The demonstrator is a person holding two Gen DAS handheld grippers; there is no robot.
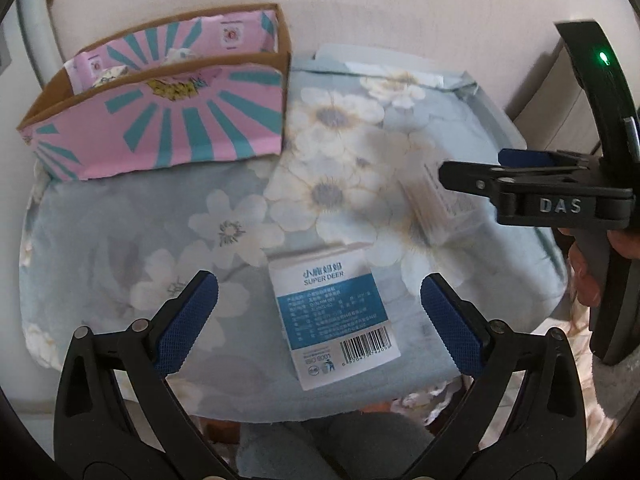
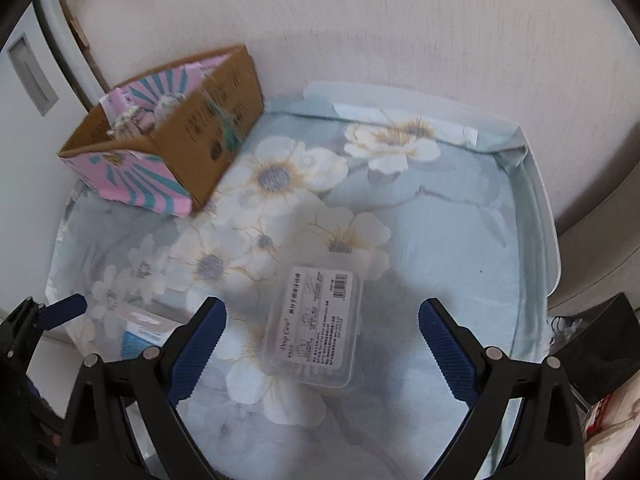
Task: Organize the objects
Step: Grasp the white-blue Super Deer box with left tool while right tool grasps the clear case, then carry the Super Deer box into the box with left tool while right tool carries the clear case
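A white and blue Super Deer packet (image 1: 334, 316) lies flat on the floral cloth, between the fingers of my open left gripper (image 1: 319, 312), which hovers above it. A clear plastic box with a white label (image 2: 314, 330) lies on the cloth between the fingers of my open right gripper (image 2: 322, 334). The same box (image 1: 444, 210) shows blurred in the left wrist view, under the right gripper (image 1: 472, 170) seen from the side. A pink and teal cardboard box (image 1: 160, 116) stands at the back left with items inside; it also shows in the right wrist view (image 2: 176, 148).
The floral cloth (image 1: 120, 216) covers a small raised table with a pale plastic rim (image 2: 540, 216) on the right. A wall rises just behind. My left gripper's fingertip (image 2: 64, 308) shows at the right wrist view's left edge. Bags and clutter (image 2: 600, 360) sit at lower right.
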